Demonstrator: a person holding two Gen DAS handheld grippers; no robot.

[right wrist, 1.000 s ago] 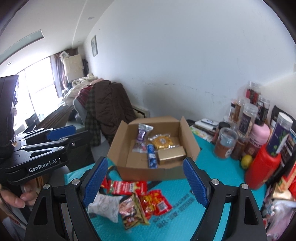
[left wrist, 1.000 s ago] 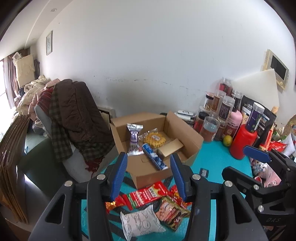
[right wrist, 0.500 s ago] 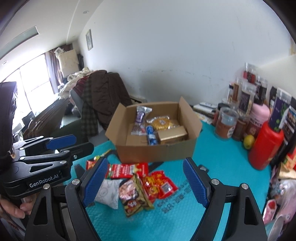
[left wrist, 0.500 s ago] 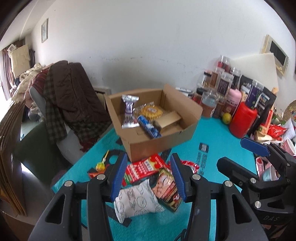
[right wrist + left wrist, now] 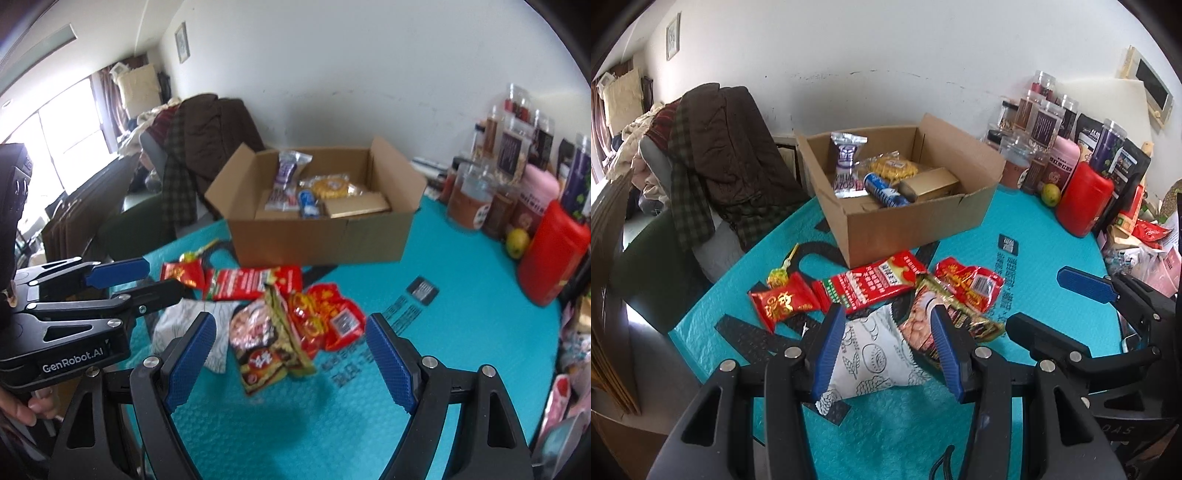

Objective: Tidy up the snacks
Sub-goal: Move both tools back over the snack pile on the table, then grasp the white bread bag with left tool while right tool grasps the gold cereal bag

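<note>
An open cardboard box [image 5: 916,229] stands on the teal mat [image 5: 1015,221]; inside lie a purple packet [image 5: 846,162], yellow biscuits, a blue tube and a gold box. In front of it are loose snacks: a small red packet [image 5: 783,301], a long red packet [image 5: 875,282], a red barcode packet [image 5: 967,282], a brown noodle packet [image 5: 923,325] and a white packet [image 5: 875,354]. My left gripper [image 5: 886,321] hangs open over the white packet, pads off it. My right gripper [image 5: 290,325] is open wide above the noodle packet [image 5: 266,343], holding nothing.
Jars and bottles crowd the back right, with a red canister [image 5: 1084,201] and a lime [image 5: 1051,194] in front. A chair draped with coats [image 5: 716,155] stands beyond the mat's left edge. Bags and packets pile up at the far right [image 5: 1145,236].
Both grippers have sunk and tipped downward toward the loose snacks, which now sit larger in both views. The jaws keep the same width. Nothing on the mat has moved.
</note>
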